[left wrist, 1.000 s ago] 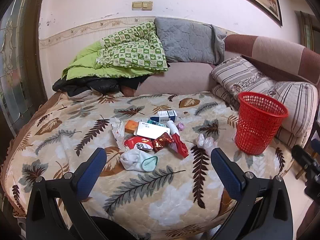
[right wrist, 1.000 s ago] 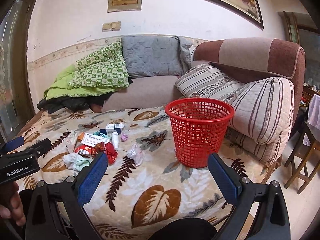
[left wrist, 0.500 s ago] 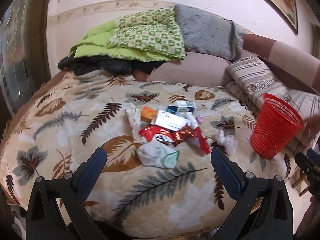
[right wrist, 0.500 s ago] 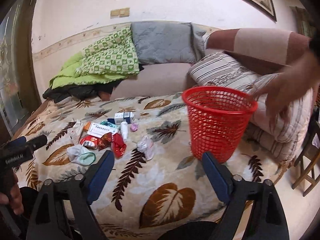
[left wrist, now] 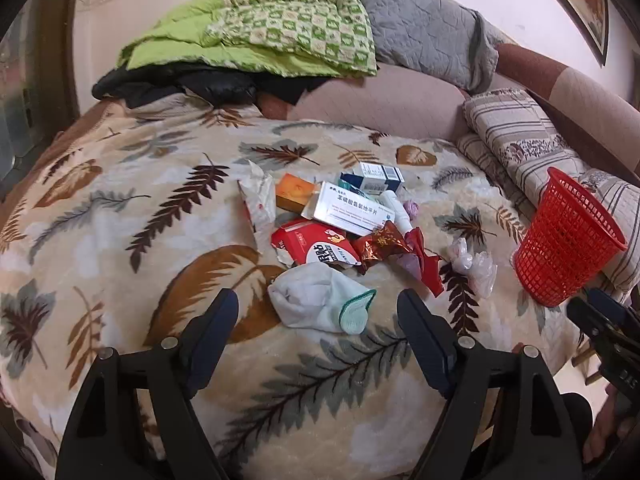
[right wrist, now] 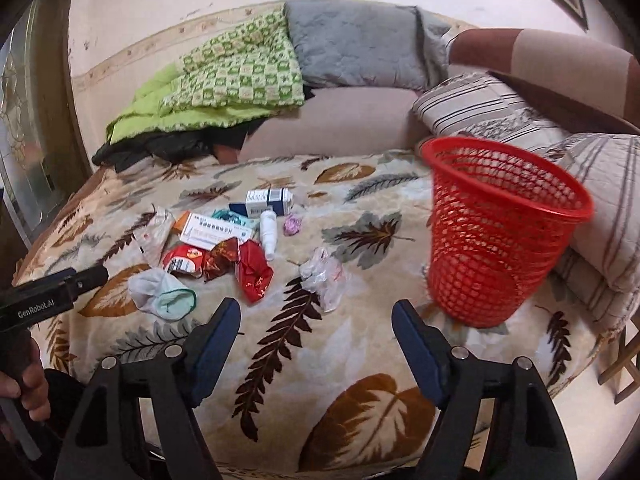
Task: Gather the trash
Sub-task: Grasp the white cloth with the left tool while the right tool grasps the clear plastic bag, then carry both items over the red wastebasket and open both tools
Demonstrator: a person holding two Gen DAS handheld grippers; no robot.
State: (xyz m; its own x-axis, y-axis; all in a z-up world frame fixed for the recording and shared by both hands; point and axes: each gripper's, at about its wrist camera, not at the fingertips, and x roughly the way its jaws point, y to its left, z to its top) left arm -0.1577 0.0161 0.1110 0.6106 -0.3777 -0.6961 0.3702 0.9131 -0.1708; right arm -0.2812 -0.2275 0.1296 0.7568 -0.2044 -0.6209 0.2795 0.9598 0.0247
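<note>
On the leaf-patterned blanket (left wrist: 120,216) that covers the bed, the trash lies in a loose heap near the middle. At its left edge is a crumpled white wrapper (left wrist: 256,200), then an orange box (left wrist: 294,192) partly under a white medicine box (left wrist: 348,208), with a torn red packet (left wrist: 316,248) just in front of them. Nearest the camera lies a white sock with a mint-green cuff (left wrist: 316,300). The left gripper (left wrist: 318,306) hangs over that sock with its jaws spread, one on each side of it and not touching it; they have just been closing. Farther right are a blue-and-white box (left wrist: 378,176), a small white bottle (left wrist: 394,208), a red foil wrapper (left wrist: 416,256) and a crumpled clear plastic bag (right wrist: 324,276). The right gripper (right wrist: 316,312) is also spread and empty, its jaws having just narrowed, above bare blanket just in front of that bag. At the far right a red mesh basket (right wrist: 496,240) stands on the blanket against striped pillows (right wrist: 600,208).
</note>
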